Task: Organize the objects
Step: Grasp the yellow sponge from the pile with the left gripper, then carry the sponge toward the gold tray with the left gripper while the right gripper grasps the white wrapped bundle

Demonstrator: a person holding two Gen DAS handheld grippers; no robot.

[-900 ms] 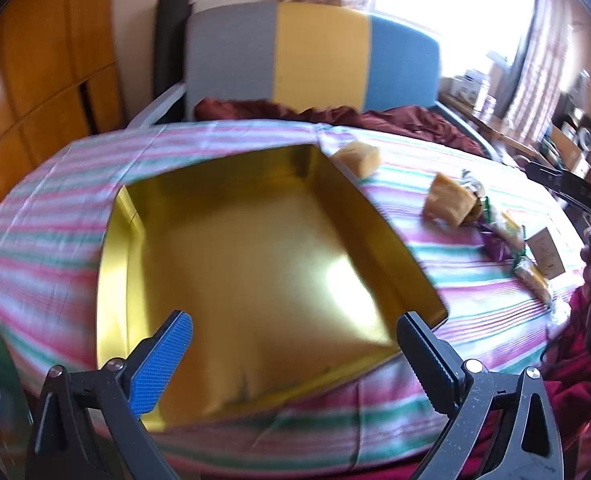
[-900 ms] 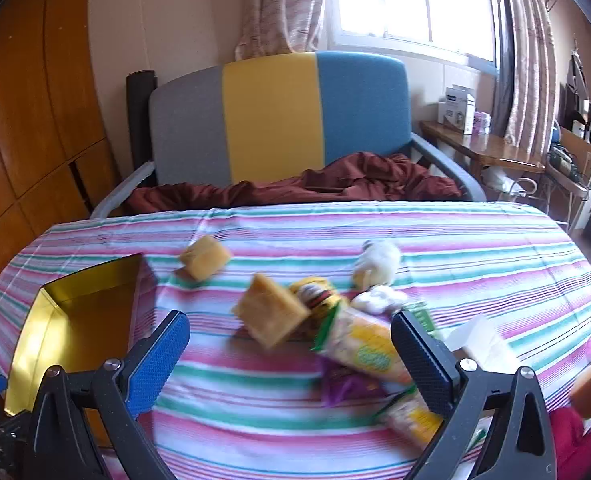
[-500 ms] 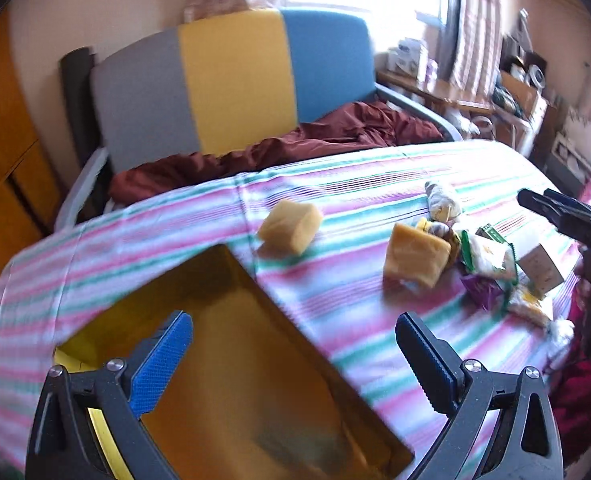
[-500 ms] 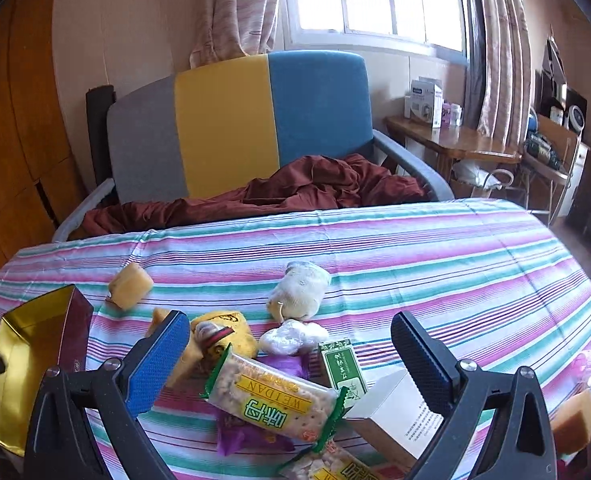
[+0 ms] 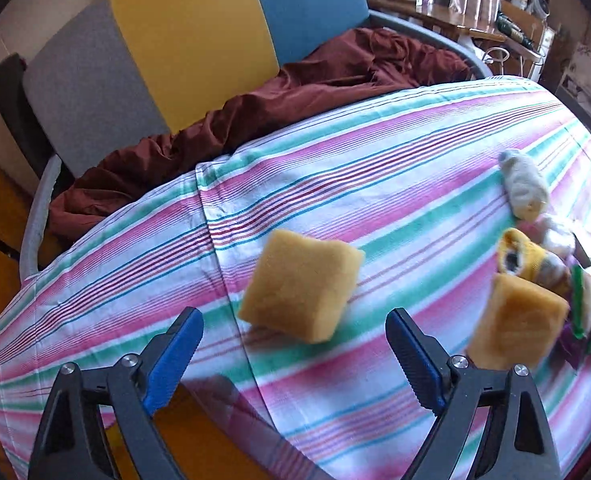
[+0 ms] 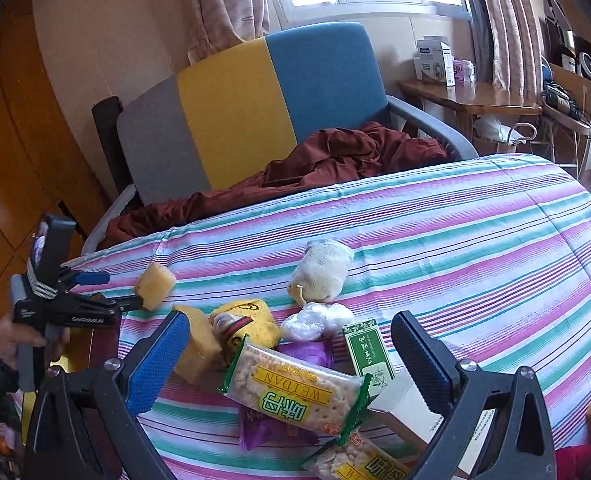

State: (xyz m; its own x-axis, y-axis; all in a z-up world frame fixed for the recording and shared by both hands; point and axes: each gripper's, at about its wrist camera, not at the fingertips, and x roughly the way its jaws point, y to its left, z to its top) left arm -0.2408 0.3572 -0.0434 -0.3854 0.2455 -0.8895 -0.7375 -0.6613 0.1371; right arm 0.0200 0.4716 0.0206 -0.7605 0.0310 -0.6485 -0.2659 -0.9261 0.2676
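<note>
A yellow sponge block (image 5: pixel 301 285) lies on the striped tablecloth (image 5: pixel 395 168), just ahead of my open left gripper (image 5: pixel 293 354). It also shows in the right wrist view (image 6: pixel 154 285), where the left gripper (image 6: pixel 113 290) sits right beside it. A second sponge block (image 5: pixel 517 322) lies to its right. My right gripper (image 6: pixel 289 354) is open and empty above a pile: a WEIDAN cracker pack (image 6: pixel 295 394), a yellow pouch (image 6: pixel 247 322), a green box (image 6: pixel 367 350) and a white sack (image 6: pixel 323 270). The gold box's corner (image 5: pixel 199 444) is below the left gripper.
A grey, yellow and blue armchair (image 6: pixel 251 100) with a maroon cloth (image 6: pixel 335 156) stands behind the table. A wooden side table (image 6: pixel 471 96) with boxes is at the right. A white carton (image 6: pixel 399 404) and another cracker pack (image 6: pixel 359 464) lie near my right gripper.
My left gripper has swung from over the gold box to the right and forward, up to the yellow sponge block. My right gripper has moved closer over the snack pile.
</note>
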